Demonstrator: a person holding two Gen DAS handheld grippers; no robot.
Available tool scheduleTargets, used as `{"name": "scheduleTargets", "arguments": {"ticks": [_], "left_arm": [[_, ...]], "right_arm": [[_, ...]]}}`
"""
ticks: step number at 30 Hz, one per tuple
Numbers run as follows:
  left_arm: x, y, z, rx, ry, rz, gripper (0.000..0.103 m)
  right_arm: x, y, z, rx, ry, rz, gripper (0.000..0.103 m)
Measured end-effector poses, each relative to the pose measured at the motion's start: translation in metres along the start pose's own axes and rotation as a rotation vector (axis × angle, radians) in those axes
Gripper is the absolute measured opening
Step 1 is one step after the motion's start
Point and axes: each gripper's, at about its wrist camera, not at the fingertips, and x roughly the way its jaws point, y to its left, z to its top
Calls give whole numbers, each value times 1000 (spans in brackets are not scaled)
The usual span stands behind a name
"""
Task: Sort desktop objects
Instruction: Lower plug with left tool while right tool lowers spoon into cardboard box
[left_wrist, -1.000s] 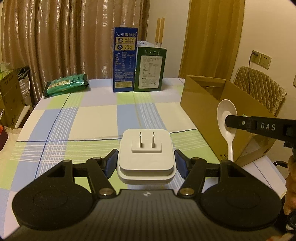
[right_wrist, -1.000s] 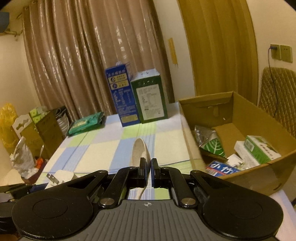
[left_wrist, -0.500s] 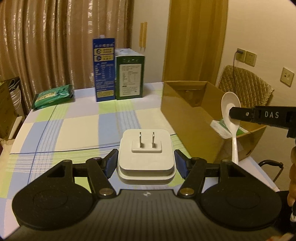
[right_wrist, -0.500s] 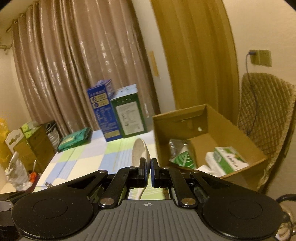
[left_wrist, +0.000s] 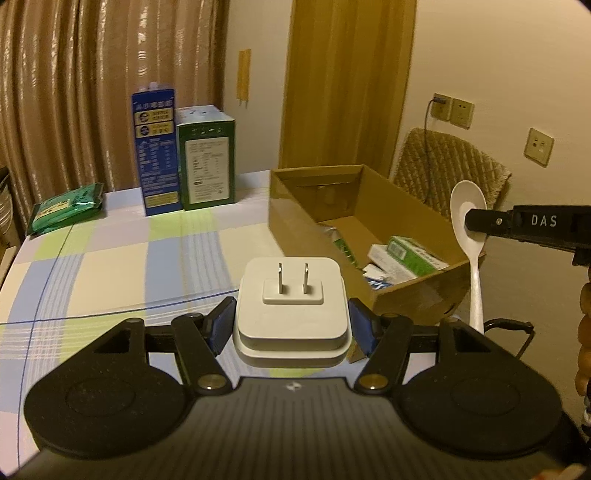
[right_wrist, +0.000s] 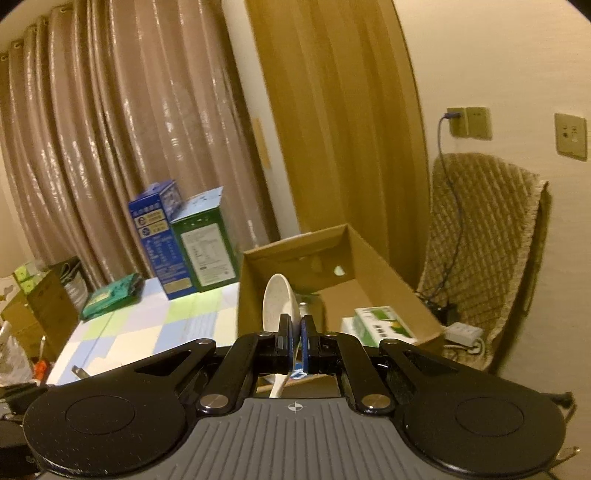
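Spoon (left_wrist: 466, 221) in right gripper (left_wrist: 476, 221) marked "DAS"

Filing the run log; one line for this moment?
left gripper: holds charger | right gripper: holds spoon | cardboard box: ahead

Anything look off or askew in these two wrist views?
Nothing damaged or spilled. The left claw holds the charger square, prongs forward. The right claw pinches the spoon at the base of its bowl, handle hanging below, which looks an unusual grip. The box stands upright with items inside.
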Motion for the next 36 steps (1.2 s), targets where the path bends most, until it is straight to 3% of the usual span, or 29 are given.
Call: {"name": "scheduleTargets", "arguments": {"ticks": [20, 36], "left_arm": [[12, -48, 16, 30, 0, -92, 60], [4, -59, 22, 9, -8, -122, 60]], "right_arm": [[-19, -49, 3, -9, 13, -79, 1], [-24, -49, 6, -56, 38, -84, 1]]}}
